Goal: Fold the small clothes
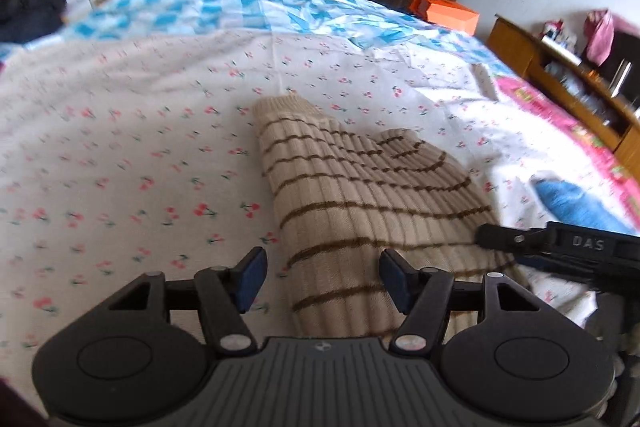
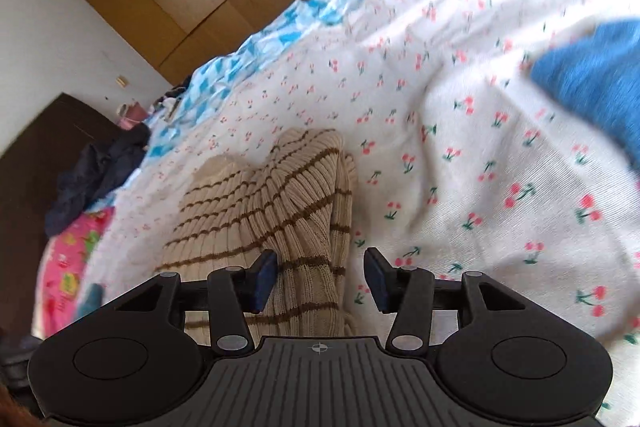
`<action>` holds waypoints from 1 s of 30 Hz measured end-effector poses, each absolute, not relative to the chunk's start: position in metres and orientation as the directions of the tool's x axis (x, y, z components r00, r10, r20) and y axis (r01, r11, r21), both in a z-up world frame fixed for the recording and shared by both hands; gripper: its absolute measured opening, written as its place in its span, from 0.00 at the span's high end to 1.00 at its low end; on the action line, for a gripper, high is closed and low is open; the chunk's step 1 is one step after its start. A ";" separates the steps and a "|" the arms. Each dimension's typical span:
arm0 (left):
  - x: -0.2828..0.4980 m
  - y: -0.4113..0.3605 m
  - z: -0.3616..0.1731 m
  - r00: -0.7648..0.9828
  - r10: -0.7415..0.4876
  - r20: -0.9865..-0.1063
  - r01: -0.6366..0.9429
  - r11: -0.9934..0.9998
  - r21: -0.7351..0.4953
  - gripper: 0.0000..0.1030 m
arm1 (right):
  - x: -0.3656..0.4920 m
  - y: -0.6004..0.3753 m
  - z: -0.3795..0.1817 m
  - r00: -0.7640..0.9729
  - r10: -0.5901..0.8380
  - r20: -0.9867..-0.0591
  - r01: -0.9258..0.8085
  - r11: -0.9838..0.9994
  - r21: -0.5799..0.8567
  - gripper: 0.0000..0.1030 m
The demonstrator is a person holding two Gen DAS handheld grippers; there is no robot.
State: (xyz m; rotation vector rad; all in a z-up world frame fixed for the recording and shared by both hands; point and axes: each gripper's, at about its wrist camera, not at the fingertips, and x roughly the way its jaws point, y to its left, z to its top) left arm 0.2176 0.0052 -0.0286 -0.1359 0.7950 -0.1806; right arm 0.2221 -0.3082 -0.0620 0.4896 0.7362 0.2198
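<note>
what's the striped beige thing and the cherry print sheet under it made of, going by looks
Beige brown-striped garment: looks like ribbed knit, perhaps wool or acrylic, matte, with raised vertical ribs. White cherry-print sheet: looks like thin woven cotton, matte, lying in soft creases.

At mid-frame the ribbed sweater [image 1: 360,195] is beige with thin brown stripes. The sheet [image 1: 120,147] under it is white, scattered with small pink cherries on green stems. Toward the top lies a blue-and-white checked quilt [image 1: 224,3], and at the right edge a plain blue cloth [image 2: 592,75] beside a bright pink floral cover [image 1: 560,115]. Both grippers are black with blue pads [image 1: 252,275].
</note>
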 end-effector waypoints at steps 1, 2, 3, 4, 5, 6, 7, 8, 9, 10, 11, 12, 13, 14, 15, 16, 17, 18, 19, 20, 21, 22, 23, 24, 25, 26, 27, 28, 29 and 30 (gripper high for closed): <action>0.214 0.003 -0.027 0.692 -0.186 -0.697 0.104 0.982 -0.160 0.35 | 0.215 -0.304 -0.058 0.741 0.318 -0.592 -0.018 0.890 0.455 0.53; 0.210 0.001 -0.025 0.700 -0.164 -0.695 0.100 0.986 -0.133 0.35 | 0.208 -0.301 -0.054 0.758 0.276 -0.590 -0.016 0.913 0.407 0.53; 0.207 0.000 -0.024 0.704 -0.149 -0.694 0.096 0.989 -0.114 0.35 | 0.201 -0.298 -0.049 0.775 0.243 -0.583 -0.016 0.930 0.367 0.53; 0.203 -0.001 -0.023 0.705 -0.140 -0.695 0.093 0.990 -0.105 0.35 | 0.193 -0.296 -0.046 0.788 0.226 -0.572 -0.022 0.940 0.342 0.53; 0.200 -0.002 -0.023 0.702 -0.134 -0.700 0.091 0.991 -0.099 0.35 | 0.186 -0.294 -0.043 0.797 0.224 -0.561 -0.032 0.943 0.331 0.53; 0.197 -0.004 -0.024 0.697 -0.130 -0.705 0.088 0.992 -0.095 0.35 | 0.178 -0.292 -0.042 0.799 0.233 -0.554 -0.045 0.943 0.330 0.53; 0.193 -0.005 -0.026 0.692 -0.126 -0.711 0.085 0.992 -0.092 0.35 | 0.173 -0.287 -0.042 0.792 0.243 -0.559 -0.060 0.944 0.324 0.53; 0.190 -0.007 -0.028 0.685 -0.122 -0.719 0.085 0.993 -0.087 0.35 | 0.170 -0.283 -0.044 0.782 0.243 -0.574 -0.068 0.949 0.309 0.55; 0.187 -0.007 -0.032 0.677 -0.116 -0.727 0.084 0.993 -0.080 0.35 | 0.168 -0.280 -0.047 0.767 0.227 -0.601 -0.065 0.958 0.279 0.55; 0.184 -0.009 -0.035 0.670 -0.106 -0.735 0.082 0.994 -0.069 0.35 | 0.169 -0.276 -0.052 0.748 0.200 -0.633 -0.052 0.968 0.245 0.55; 0.182 -0.010 -0.039 0.660 -0.095 -0.745 0.077 0.995 -0.059 0.35 | 0.172 -0.275 -0.058 0.729 0.173 -0.662 -0.036 0.976 0.216 0.55; 0.179 -0.010 -0.043 0.652 -0.088 -0.753 0.072 0.996 -0.054 0.35 | 0.174 -0.276 -0.064 0.712 0.155 -0.685 -0.019 0.979 0.202 0.55; 0.176 -0.009 -0.047 0.646 -0.087 -0.759 0.070 0.996 -0.055 0.35 | 0.175 -0.278 -0.065 0.705 0.151 -0.693 -0.006 0.978 0.208 0.55; 0.173 -0.008 -0.049 0.642 -0.088 -0.761 0.067 0.996 -0.058 0.35 | 0.173 -0.280 -0.065 0.708 0.157 -0.689 0.001 0.975 0.223 0.55; 0.170 -0.007 -0.051 0.642 -0.087 -0.762 0.062 0.996 -0.061 0.35 | 0.170 -0.280 -0.063 0.714 0.156 -0.682 0.006 0.973 0.229 0.55; 0.166 -0.006 -0.052 0.642 -0.088 -0.761 0.059 0.996 -0.066 0.35 | 0.166 -0.279 -0.062 0.723 0.149 -0.675 0.008 0.975 0.224 0.55; 0.164 -0.005 -0.053 0.641 -0.092 -0.762 0.056 0.996 -0.073 0.35 | 0.161 -0.276 -0.060 0.730 0.137 -0.669 0.008 0.978 0.209 0.55; 0.162 -0.004 -0.053 0.640 -0.095 -0.763 0.053 0.995 -0.079 0.35 | 0.157 -0.274 -0.059 0.735 0.127 -0.667 0.006 0.981 0.194 0.55; 0.160 -0.005 -0.054 0.639 -0.097 -0.763 0.053 0.995 -0.082 0.35 | 0.153 -0.271 -0.058 0.738 0.119 -0.664 0.005 0.983 0.182 0.55; 0.158 -0.005 -0.055 0.639 -0.098 -0.763 0.053 0.995 -0.083 0.35 | 0.149 -0.269 -0.057 0.744 0.109 -0.660 0.006 0.986 0.169 0.55; 0.157 -0.005 -0.056 0.639 -0.099 -0.763 0.054 0.995 -0.085 0.35 | 0.145 -0.267 -0.055 0.752 0.094 -0.652 0.008 0.988 0.152 0.55; 0.155 -0.005 -0.057 0.638 -0.101 -0.763 0.054 0.995 -0.086 0.35 | 0.141 -0.264 -0.053 0.760 0.081 -0.645 0.010 0.991 0.137 0.54; 0.154 -0.005 -0.058 0.638 -0.102 -0.763 0.053 0.995 -0.089 0.35 | 0.137 -0.262 -0.051 0.765 0.075 -0.640 0.012 0.991 0.131 0.54; 0.153 -0.005 -0.058 0.637 -0.104 -0.764 0.052 0.994 -0.092 0.35 | 0.133 -0.261 -0.050 0.768 0.076 -0.635 0.012 0.991 0.134 0.54; 0.152 -0.005 -0.058 0.636 -0.107 -0.765 0.052 0.994 -0.095 0.35 | 0.130 -0.260 -0.049 0.771 0.078 -0.632 0.014 0.990 0.140 0.54; 0.151 -0.005 -0.058 0.634 -0.109 -0.765 0.054 0.994 -0.096 0.35 | 0.127 -0.258 -0.048 0.774 0.079 -0.628 0.013 0.990 0.140 0.54; 0.150 -0.006 -0.059 0.634 -0.109 -0.766 0.056 0.994 -0.095 0.35 | 0.124 -0.257 -0.047 0.778 0.075 -0.624 0.012 0.991 0.134 0.54; 0.149 -0.006 -0.059 0.633 -0.108 -0.766 0.057 0.994 -0.094 0.34 | 0.122 -0.256 -0.046 0.782 0.069 -0.620 0.012 0.992 0.127 0.54; 0.148 -0.006 -0.059 0.632 -0.107 -0.767 0.057 0.994 -0.092 0.34 | 0.120 -0.254 -0.045 0.786 0.066 -0.615 0.011 0.993 0.120 0.54; 0.147 -0.006 -0.059 0.632 -0.106 -0.768 0.056 0.994 -0.091 0.34 | 0.118 -0.252 -0.045 0.789 0.069 -0.611 0.005 0.993 0.118 0.54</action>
